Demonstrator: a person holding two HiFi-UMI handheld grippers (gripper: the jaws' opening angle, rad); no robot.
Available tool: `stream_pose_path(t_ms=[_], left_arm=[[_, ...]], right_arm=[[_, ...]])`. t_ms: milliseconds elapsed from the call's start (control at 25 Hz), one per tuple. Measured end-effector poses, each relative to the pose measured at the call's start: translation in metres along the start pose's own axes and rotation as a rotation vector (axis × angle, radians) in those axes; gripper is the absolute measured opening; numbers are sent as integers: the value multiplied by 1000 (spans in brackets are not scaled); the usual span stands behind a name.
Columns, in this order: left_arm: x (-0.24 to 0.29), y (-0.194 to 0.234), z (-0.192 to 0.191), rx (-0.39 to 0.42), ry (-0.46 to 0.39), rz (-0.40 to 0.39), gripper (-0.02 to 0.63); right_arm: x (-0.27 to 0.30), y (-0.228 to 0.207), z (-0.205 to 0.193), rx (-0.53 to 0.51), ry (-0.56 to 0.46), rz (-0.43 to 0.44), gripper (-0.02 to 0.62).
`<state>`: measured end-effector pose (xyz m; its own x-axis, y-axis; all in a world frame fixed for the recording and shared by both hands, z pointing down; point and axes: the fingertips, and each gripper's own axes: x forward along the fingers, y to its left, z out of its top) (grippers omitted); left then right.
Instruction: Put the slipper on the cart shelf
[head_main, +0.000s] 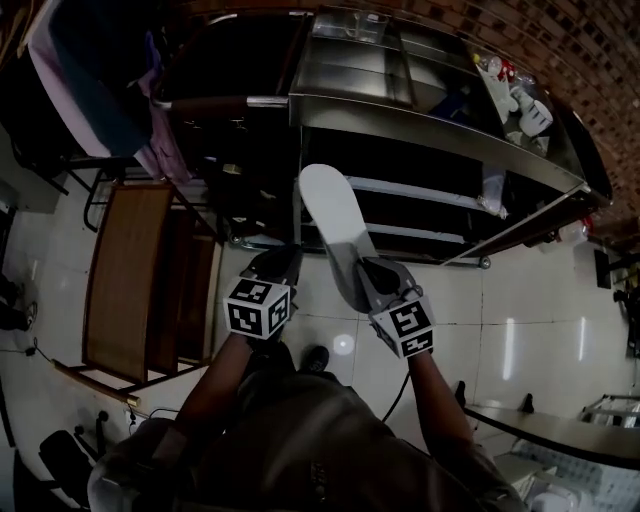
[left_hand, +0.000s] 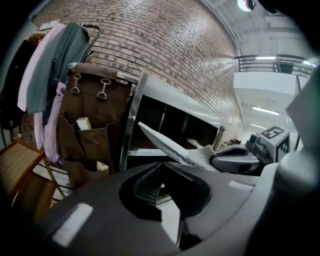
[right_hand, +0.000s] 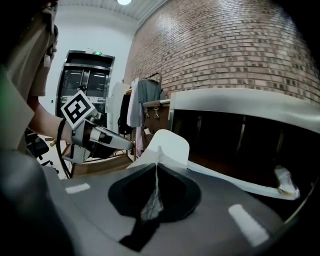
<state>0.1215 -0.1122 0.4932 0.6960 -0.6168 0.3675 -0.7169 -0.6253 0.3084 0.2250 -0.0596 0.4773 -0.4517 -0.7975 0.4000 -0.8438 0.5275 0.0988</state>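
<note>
A white slipper (head_main: 335, 220) points away from me toward the dark open shelves of the metal cart (head_main: 440, 140). My right gripper (head_main: 372, 272) is shut on its near end; in the right gripper view (right_hand: 158, 165) the thin white edge is pinched between the pads, and the slipper's sole (right_hand: 167, 145) rises just beyond them. My left gripper (head_main: 283, 258) hangs beside the slipper on its left, with nothing in it. In the left gripper view (left_hand: 160, 172) the jaws stand a little apart. The slipper (left_hand: 165, 145) shows there to the right, in front of the cart (left_hand: 170, 95).
A wooden folding rack (head_main: 125, 280) stands on the tiled floor to the left. Clothes (head_main: 90, 80) hang beside a brown pocket organizer (left_hand: 92, 115). Small white items (head_main: 525, 110) lie on the cart top at right. Another white object (right_hand: 285, 182) lies on a cart shelf.
</note>
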Motion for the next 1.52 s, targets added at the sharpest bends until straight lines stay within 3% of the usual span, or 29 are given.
stream_pose_path(t_ms=[560,840,1080,1520], left_arm=[[140,-65,32,76,64,-284,8],[195,-90,39,99,127,-363,8],[233,-115,46,110,148,-344,8],[286,-152,49,63,142,-179,8]], right_arm=[[-17,-149,-46,151,104,-301,6],[-23,-226,-48,203,114,-422,8],[-22,-289,-66,248,114,-439,8],[29,-395,-103,248,150,-340,8]])
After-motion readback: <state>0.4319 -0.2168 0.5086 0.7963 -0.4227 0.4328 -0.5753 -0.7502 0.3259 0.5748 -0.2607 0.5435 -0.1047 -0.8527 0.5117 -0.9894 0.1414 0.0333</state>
